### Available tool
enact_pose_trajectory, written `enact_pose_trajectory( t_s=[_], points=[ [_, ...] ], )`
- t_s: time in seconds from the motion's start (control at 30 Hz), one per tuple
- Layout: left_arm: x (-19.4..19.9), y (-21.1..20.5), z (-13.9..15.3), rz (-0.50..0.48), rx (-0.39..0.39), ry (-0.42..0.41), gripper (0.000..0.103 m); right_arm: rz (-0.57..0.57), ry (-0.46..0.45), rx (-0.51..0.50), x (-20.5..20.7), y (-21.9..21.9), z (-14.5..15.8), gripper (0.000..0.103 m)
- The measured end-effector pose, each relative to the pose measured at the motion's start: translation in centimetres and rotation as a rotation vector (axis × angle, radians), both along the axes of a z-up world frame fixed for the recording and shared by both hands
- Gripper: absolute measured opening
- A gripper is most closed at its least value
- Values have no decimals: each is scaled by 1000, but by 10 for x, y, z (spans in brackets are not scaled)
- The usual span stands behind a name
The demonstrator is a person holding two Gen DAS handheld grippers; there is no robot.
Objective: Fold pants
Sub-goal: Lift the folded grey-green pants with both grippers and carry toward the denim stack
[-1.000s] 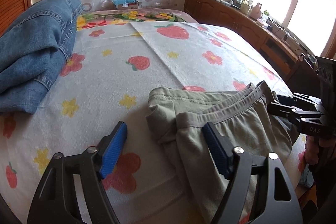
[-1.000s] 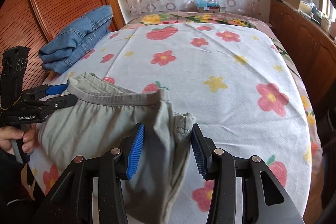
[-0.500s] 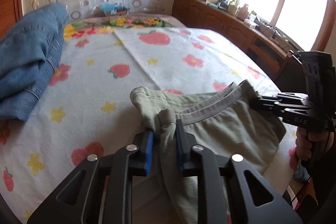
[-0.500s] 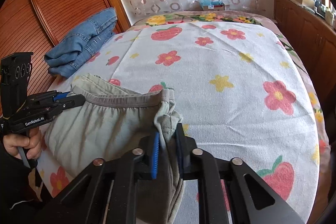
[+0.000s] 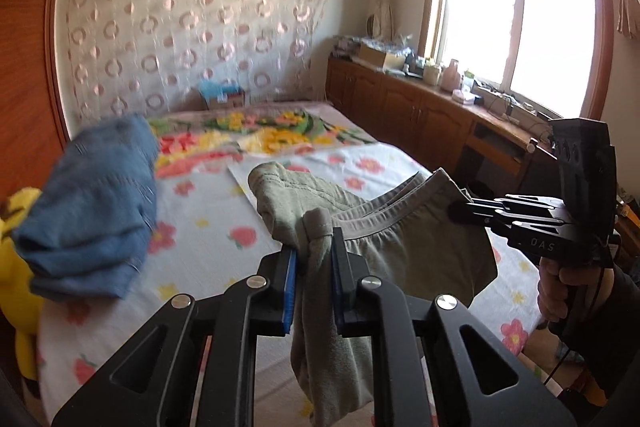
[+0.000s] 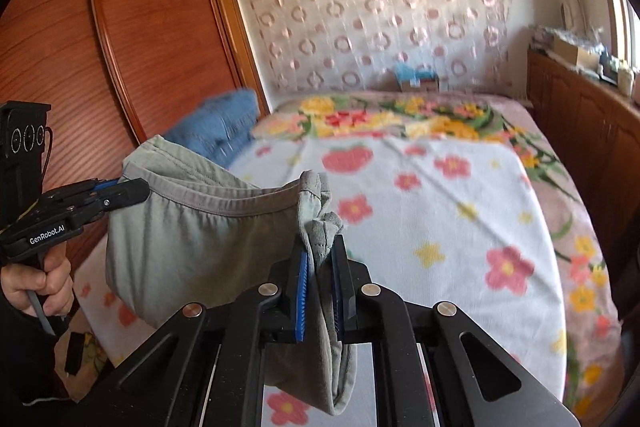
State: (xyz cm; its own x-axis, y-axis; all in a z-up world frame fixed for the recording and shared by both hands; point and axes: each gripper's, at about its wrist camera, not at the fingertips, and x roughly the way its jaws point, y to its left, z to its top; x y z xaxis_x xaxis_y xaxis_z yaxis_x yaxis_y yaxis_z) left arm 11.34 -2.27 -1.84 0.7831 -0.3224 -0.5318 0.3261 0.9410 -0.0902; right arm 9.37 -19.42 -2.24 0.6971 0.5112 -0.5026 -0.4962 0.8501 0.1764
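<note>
The wide bed covered with a white flower-printed sheet (image 6: 460, 211) filled most of both views. A folded pile of blue denim jeans (image 5: 92, 211) lay at its far left edge, near the wooden wardrobe. The soft grey-green cotton pants (image 6: 192, 239) hung in the air above the sheet, stretched by the waistband between the two tools, and the legs dropped down below. The left gripper (image 5: 313, 279) was pinching one end of the waistband, and the right gripper (image 6: 320, 287) was pinching the other end, both pressed tight on the cloth. The task seemed to be only at its beginning: the pants were gripped and lifted, but no fold was visible yet, so laying them flat and folding remained.
</note>
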Motion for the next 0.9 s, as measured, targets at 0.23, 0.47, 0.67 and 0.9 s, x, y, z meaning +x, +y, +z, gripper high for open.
enact_pose_trajectory(
  t_s=[0.23, 0.47, 0.67, 0.9],
  points=[
    [-2, 12, 21, 37, 30, -48, 16, 30, -53, -1, -2, 10, 19, 10],
    [-1, 27, 26, 72, 41, -70, 16, 56, -81, -21, 13, 27, 21, 10],
    [4, 41, 20, 96, 41, -68, 16, 81, -80, -36, 33, 37, 11, 10],
    [7, 58, 13, 125, 21, -59, 16, 125, -79, -41, 62, 54, 11, 10]
  ],
)
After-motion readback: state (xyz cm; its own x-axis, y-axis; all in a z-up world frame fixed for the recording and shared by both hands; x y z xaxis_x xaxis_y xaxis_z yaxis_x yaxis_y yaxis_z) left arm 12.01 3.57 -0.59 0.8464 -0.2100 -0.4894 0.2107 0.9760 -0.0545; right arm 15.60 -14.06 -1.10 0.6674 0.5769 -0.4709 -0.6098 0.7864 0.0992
